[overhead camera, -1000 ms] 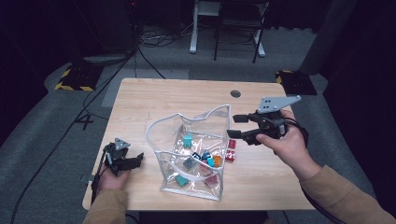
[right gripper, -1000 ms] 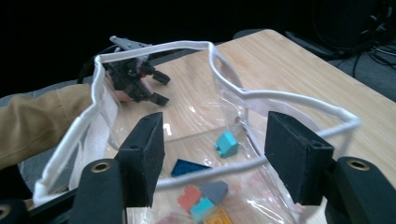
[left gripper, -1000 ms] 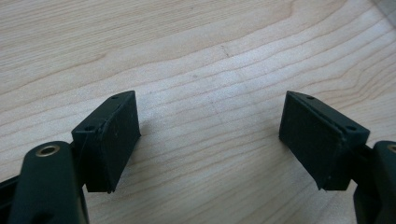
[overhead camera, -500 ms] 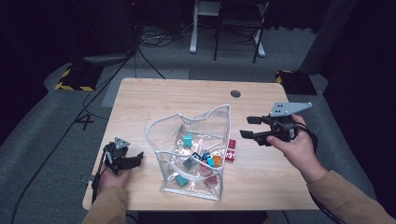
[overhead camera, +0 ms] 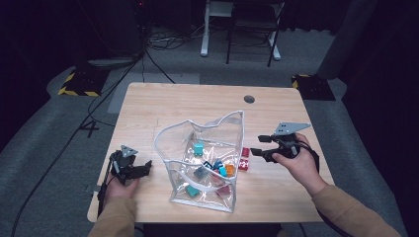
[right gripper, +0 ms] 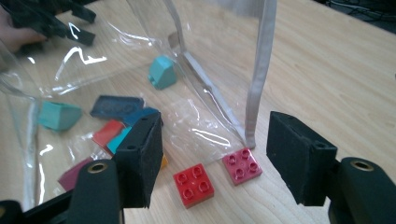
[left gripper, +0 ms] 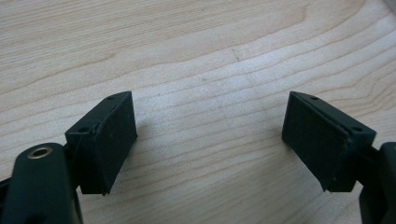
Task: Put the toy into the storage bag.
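No legible text, label or number — anywhere.

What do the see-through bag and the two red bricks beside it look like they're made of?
Clear bag: likely soft glossy vinyl; it shows glare and creases, with a pale seam. Red brick and pinker brick: apparently hard moulded plastic, with crisp round studs and a slight sheen.

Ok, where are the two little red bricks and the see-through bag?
Bright red square plastic brick (right gripper: pixel 194 184), right gripper view, on its studded top.
Pinkish-red square plastic brick (right gripper: pixel 241 165), right gripper view, on its studded top.
Clear plastic bag (overhead camera: pixel 231 134), high view, on its upright side wall.
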Demonstrator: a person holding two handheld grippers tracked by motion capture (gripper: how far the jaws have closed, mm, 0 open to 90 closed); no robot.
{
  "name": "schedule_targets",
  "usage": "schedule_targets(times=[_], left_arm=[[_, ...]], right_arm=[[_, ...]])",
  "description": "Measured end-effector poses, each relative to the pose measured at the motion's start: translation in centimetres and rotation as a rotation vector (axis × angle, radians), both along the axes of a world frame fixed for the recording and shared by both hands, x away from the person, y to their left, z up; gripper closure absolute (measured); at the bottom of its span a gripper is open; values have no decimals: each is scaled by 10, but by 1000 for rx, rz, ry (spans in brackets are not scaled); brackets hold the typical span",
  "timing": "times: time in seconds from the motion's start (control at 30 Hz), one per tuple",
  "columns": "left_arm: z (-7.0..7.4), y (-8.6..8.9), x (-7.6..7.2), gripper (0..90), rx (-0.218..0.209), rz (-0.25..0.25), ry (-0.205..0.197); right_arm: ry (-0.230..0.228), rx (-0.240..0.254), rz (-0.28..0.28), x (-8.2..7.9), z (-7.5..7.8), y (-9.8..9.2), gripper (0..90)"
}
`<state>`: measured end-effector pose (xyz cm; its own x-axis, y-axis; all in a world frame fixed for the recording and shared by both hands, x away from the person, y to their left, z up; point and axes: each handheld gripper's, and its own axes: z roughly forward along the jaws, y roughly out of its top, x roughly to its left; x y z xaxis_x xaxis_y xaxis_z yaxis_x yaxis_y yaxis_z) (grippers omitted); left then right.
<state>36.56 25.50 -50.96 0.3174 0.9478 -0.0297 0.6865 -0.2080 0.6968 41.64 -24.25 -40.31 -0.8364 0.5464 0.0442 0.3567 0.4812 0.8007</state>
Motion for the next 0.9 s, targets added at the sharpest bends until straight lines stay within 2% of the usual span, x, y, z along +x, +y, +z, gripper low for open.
schedule_targets(times=[0.03,0.07,0.13,0.23,0.3,0.43,0.63,0.9], left_arm=[[0,0,0,181,-1,1,0],[0,0,0,181,-1,0,-1],[0,0,0,181,-1,0,-1],[0,0,0,181,-2,2,-1],[0,0,0,181,0,2,-2],[0,0,0,180,0,2,-2],[0,0,0,179,3,1,0],[0,0,0,179,-2,4,2]], right_arm=[[0,0,0,0,0,0,372],[11,1,-2,2,-9,0,372],[16,3,-2,2,-12,0,372],[25,0,0,3,-27,2,372],[29,-1,1,3,-30,2,372],[61,-3,7,4,-49,6,372],[92,14,17,3,-64,8,392],[104,-7,16,3,-84,9,445]])
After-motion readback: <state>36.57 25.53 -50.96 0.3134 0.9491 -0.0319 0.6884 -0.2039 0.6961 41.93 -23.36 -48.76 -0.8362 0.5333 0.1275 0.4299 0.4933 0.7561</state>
